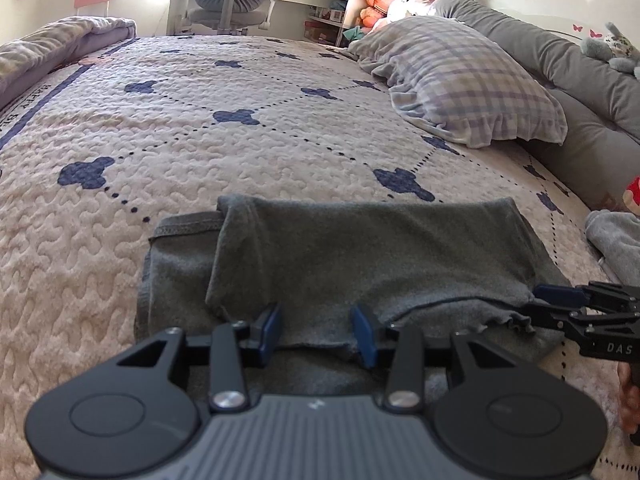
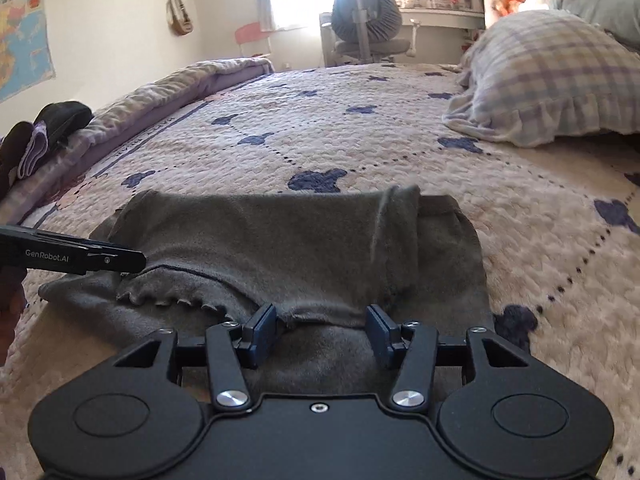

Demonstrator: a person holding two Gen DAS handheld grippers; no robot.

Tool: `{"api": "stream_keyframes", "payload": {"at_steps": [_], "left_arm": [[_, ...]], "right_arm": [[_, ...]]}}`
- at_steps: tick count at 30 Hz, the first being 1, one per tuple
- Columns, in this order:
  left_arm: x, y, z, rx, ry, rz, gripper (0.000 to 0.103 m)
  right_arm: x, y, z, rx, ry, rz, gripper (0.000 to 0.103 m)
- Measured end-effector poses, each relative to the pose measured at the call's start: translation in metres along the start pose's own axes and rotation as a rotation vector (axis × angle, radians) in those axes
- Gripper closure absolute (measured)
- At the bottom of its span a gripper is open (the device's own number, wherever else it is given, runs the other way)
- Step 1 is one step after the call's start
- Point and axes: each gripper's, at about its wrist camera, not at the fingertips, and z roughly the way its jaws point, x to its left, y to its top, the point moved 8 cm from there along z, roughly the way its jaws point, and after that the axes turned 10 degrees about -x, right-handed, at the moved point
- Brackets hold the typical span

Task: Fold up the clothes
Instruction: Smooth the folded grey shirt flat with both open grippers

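- The left hand-held gripper [image 1: 316, 330] has its blue pads partly apart, straddling the near edge of the grey garment [image 1: 360, 256] without pressing it.
- The right hand-held gripper [image 2: 322, 330] is likewise partly open over the same near edge, gripping nothing.
- The garment lies folded on the bed [image 1: 200, 128], its long axis running left to right, a frilled hem [image 2: 168, 298] near the left end.
- Farther right lies a checked pillow [image 1: 472, 88].
- Far off stands a grey chair [image 2: 366, 20].
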Motion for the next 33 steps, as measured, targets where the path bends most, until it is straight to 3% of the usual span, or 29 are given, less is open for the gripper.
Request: {"api": "stream_keyframes", "payload": {"at_steps": [4,7,10,14,18,23,27,33], "left_arm": [[-0.001,0.007,-0.005,-0.012,-0.010,-0.011,0.060],[-0.004,0.024,-0.023,-0.097,-0.063,-0.039,0.058],[-0.024,0.032,-0.033,-0.154,-0.081,0.010,0.043],[-0.059,0.029,-0.023,-0.145,-0.106,0.021,0.043],[-0.093,0.028,-0.003,-0.181,-0.042,0.108,0.043],[-0.093,0.029,0.020,-0.198,0.004,-0.014,0.043],[-0.087,0.008,0.035,-0.141,0.053,-0.054,0.046],[-0.098,-0.006,0.028,-0.127,0.076,-0.005,0.046]], "right_arm": [[-0.006,-0.010,-0.018,-0.018,-0.019,0.020,0.055],[-0.015,-0.008,-0.038,-0.036,-0.028,0.110,0.055],[-0.029,-0.013,-0.057,-0.049,-0.029,0.251,0.055],[-0.053,-0.033,-0.073,-0.042,-0.027,0.459,0.055],[-0.068,-0.040,-0.073,-0.055,-0.037,0.562,0.055],[-0.072,-0.036,-0.069,-0.069,-0.045,0.622,0.055],[-0.075,-0.036,-0.061,-0.073,-0.047,0.666,0.055],[-0.077,-0.033,-0.046,-0.112,-0.054,0.697,0.051]]}}
